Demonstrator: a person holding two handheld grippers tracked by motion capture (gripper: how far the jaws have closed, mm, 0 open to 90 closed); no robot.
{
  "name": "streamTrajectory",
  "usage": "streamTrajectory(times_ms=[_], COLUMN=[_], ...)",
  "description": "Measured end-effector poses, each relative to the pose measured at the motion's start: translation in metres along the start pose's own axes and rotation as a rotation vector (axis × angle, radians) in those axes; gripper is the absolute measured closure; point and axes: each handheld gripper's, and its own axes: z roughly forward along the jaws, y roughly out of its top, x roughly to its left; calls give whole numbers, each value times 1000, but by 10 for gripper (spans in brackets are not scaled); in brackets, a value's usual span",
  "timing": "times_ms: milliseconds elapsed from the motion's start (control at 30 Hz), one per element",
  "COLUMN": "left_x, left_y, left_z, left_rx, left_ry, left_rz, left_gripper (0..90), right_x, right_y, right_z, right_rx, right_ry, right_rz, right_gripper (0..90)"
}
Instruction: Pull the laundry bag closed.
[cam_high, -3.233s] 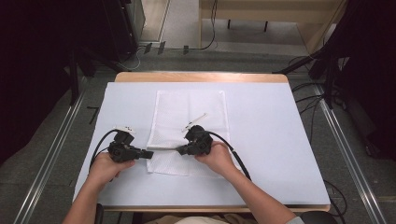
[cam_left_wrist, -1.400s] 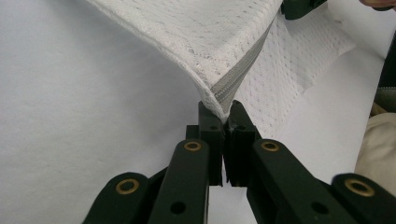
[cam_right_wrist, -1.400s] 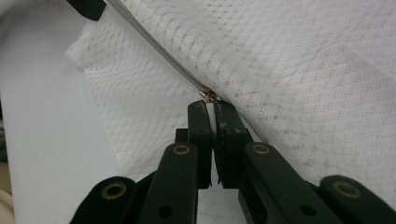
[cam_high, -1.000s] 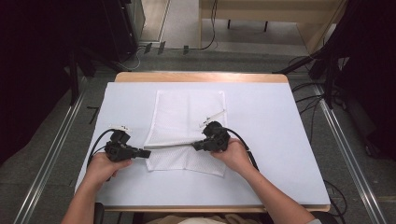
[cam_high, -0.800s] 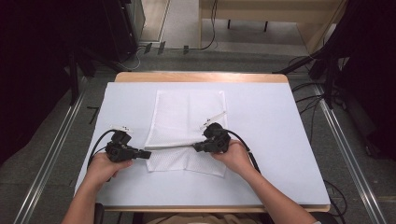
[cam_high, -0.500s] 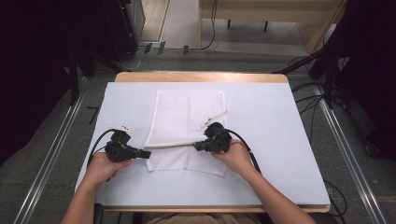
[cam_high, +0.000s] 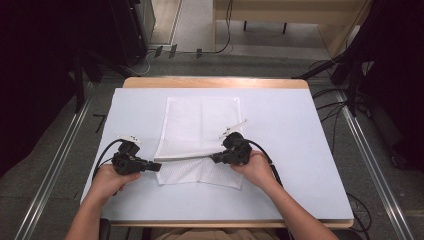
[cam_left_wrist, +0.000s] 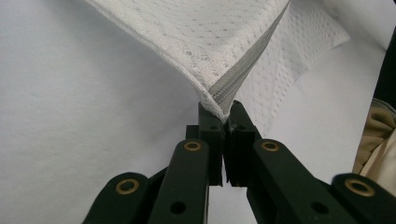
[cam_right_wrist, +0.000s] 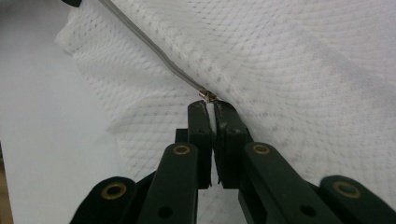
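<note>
**A:** Mesh bag (cam_high: 200, 137) on the white table cover (cam_high: 300, 165), and you've got both ends of its zipper (cam_high: 187, 158)! It lies a little left of the table's middle, long axis running from the near edge towards the far edge, the zippered end towards you.

**B:** And that zipper line runs crosswise, roughly along the near edge, pulled straight between your two tools and lifted off the cover.

**A:** Your left gripper (cam_high: 156, 166) is clamped tight on the bag's corner (cam_left_wrist: 215, 103), where the grey zipper tape folds into the jaws. No gap there at all.

**B:** Your right gripper (cam_high: 214, 159) is pinched closed on the white pull tab (cam_right_wrist: 211, 114), with the small brass-coloured slider (cam_right_wrist: 207, 95) sitting just past the jaw tips.

**A:** Look at that fabric: white, open diamond netting, soft and thin, draping in folds beneath the tape.

**B:** The far part lies flat, a neat rectangle, a crease down its middle. The near strip spills below the zipper towards you.

**A:** Smooth matte cover underneath, a pale wooden table rim (cam_high: 215, 82) at the far edge.
</note>
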Motion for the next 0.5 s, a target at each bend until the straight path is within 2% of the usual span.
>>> streamTrajectory(times_ms=[500], left_x=[1], left_y=[-1], left_z=[-1], left_rx=[-1], left_ry=[2], left_rz=[-1], left_gripper=[882], right_x=[-13], right_y=[-10], right_z=[-14], right_rx=[-1], right_ry=[-2], right_rz=[31], right_gripper=[877])
